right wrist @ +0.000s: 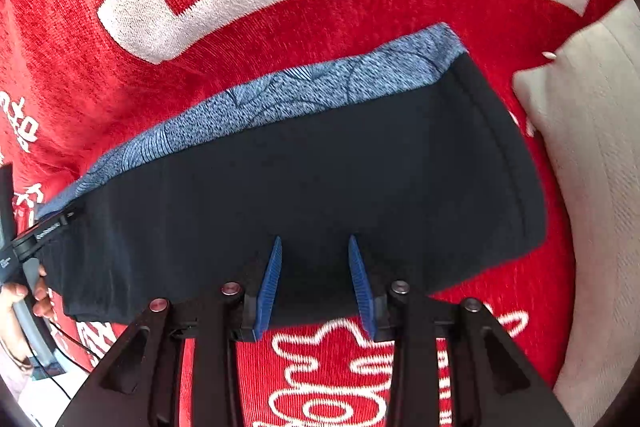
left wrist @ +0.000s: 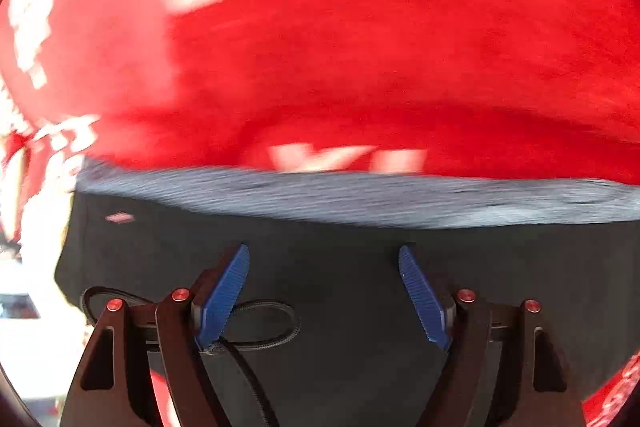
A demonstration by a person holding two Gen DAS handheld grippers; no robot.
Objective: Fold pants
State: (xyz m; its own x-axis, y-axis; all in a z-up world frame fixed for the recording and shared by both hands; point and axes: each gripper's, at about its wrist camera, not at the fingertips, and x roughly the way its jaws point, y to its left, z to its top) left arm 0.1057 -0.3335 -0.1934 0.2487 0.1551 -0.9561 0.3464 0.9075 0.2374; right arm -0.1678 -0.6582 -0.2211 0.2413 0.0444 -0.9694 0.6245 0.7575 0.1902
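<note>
One pair of dark pants (right wrist: 304,187) lies flat, already folded, with its blue patterned band (right wrist: 256,99) at the far edge. My right claw (right wrist: 316,283) is narrowly parted over the near hem, gripping nothing. My left claw (left wrist: 324,291) gapes wide over dark cloth, a drawstring loop (left wrist: 264,323) beside its left finger. I'd pinch both near corners evenly and carry them forward together. Underneath: one red blanket (right wrist: 52,75), and one pale cushion (right wrist: 592,155) to my right.

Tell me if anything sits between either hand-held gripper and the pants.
Nothing visible does. The right hand-held gripper is open with its fingertips right at the near edge of the dark pants, which lie on the red blanket. The left hand-held gripper is open directly over the same fabric. The beige cushion lies off to the side.
</note>
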